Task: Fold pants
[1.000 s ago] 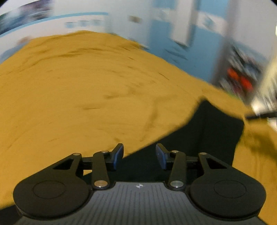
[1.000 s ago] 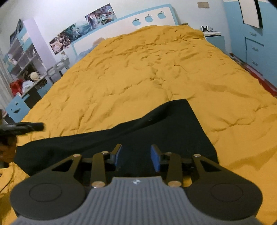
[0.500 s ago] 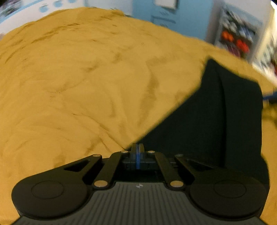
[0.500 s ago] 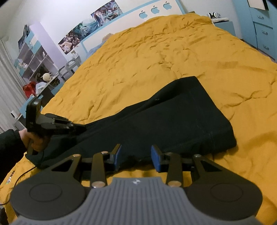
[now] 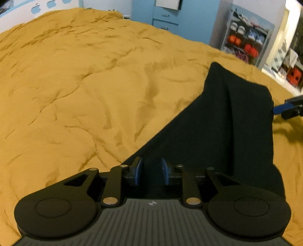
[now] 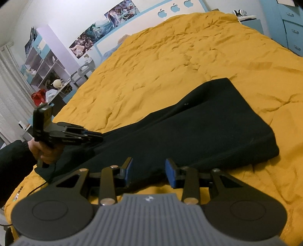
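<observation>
Black fabric pants [image 6: 189,130], partly folded, lie flat on a wrinkled mustard-yellow quilted bedspread [image 6: 170,62] near the bed's front edge, with the wider end at the right of the right wrist view and the garment narrowing toward the left. The left gripper [image 5: 151,171], a black 2-finger tool with blue pads [image 5: 137,171], sits low at the narrow end of the pants; its jaws have just been opening and stand a little apart, with black cloth seen in the gap, and whether the pads press on that cloth cannot be told. In the right wrist view the same left gripper [image 6: 94,138] points toward the pants' narrow end, held on its handle by a hand [image 6: 42,151] emerging from a dark sleeve [image 6: 13,164]. The right gripper [image 6: 149,175] hovers at the near edge of the pants' middle, jaws parted with blue pads [image 6: 169,175] well apart and nothing between them pressed; in the left wrist view its blue-tipped fingers [image 5: 284,108] appear just beside the far right edge of the pants. Background: a white headboard with blue apple-shaped cut-outs [image 6: 174,8], a blue drawer cabinet [image 5: 166,15], an open shelf unit [image 6: 43,66] and a rack of shoes [image 5: 246,37]
</observation>
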A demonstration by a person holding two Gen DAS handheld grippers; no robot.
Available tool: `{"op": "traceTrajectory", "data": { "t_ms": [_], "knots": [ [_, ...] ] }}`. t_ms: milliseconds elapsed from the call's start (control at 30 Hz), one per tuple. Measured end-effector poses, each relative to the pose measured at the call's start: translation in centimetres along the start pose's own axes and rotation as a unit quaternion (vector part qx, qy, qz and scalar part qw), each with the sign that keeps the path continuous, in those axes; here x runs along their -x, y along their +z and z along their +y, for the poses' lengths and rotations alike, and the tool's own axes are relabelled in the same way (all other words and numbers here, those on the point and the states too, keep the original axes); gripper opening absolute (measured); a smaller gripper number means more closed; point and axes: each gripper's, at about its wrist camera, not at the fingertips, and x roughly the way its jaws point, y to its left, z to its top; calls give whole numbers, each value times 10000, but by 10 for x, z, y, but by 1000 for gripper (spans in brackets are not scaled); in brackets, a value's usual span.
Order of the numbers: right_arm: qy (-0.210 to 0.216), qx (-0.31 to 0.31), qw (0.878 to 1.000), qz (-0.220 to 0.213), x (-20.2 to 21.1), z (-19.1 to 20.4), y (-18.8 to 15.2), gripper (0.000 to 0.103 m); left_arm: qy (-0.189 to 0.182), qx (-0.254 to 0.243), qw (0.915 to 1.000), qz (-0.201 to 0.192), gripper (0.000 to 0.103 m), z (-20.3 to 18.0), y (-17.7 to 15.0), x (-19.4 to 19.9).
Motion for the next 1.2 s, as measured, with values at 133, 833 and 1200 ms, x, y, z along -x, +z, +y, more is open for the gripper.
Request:
{"op": "traceTrajectory", "data": {
  "t_ms": [133,833,1200],
  "knots": [
    [47,-15,10000,52,-1,0,-1,34,217,-316,9993,30,41,-9,0,-6],
    [194,-184,9996,94,-16,6,-8,35,1094,-25,9939,-126,0,0,7,-16],
    [-1095,1699,9717,1223,-74,63,-36,33,2504,662,9650,-413,1,-4,12,14]
  ]
}}
